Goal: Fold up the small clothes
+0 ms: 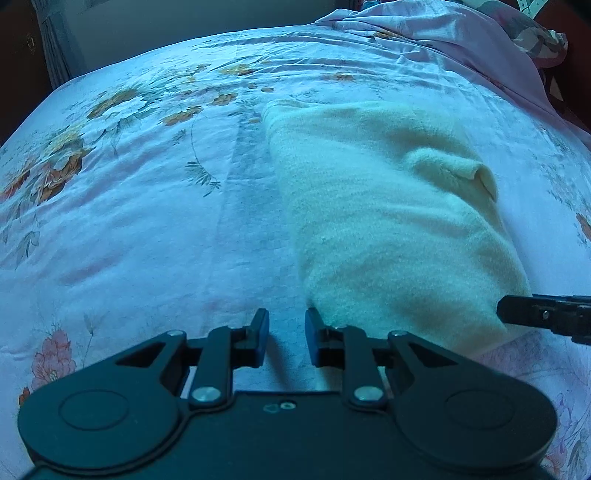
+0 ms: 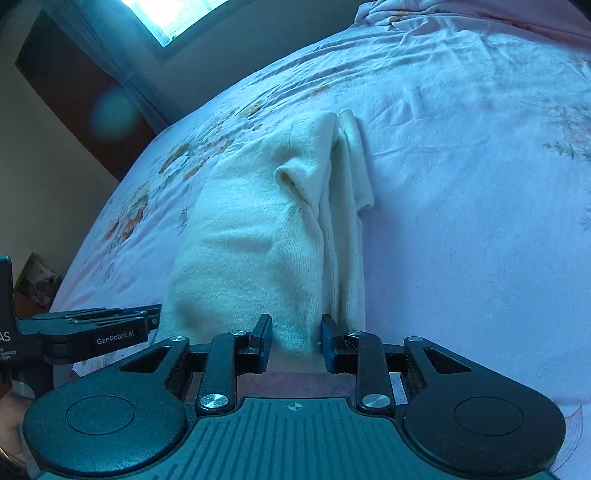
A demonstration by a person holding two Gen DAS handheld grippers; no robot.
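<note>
The jaws of the left gripper (image 1: 286,332) stand narrowly apart and hold nothing; their right finger just touches the near-left corner of the sweater (image 1: 388,221). The sweater, cream and already folded into a long bundle, lies on the bed (image 1: 129,221) with its long axis running away from both grippers. The right gripper (image 2: 296,341) straddles the near edge, its jaws narrowly parted around the cloth, not visibly pinching it. Judged so, both are equally near, set to lift the near end and fold it away. A crumpled pink sheet (image 1: 424,33) lies beyond the far end; nothing blocks the way.
</note>
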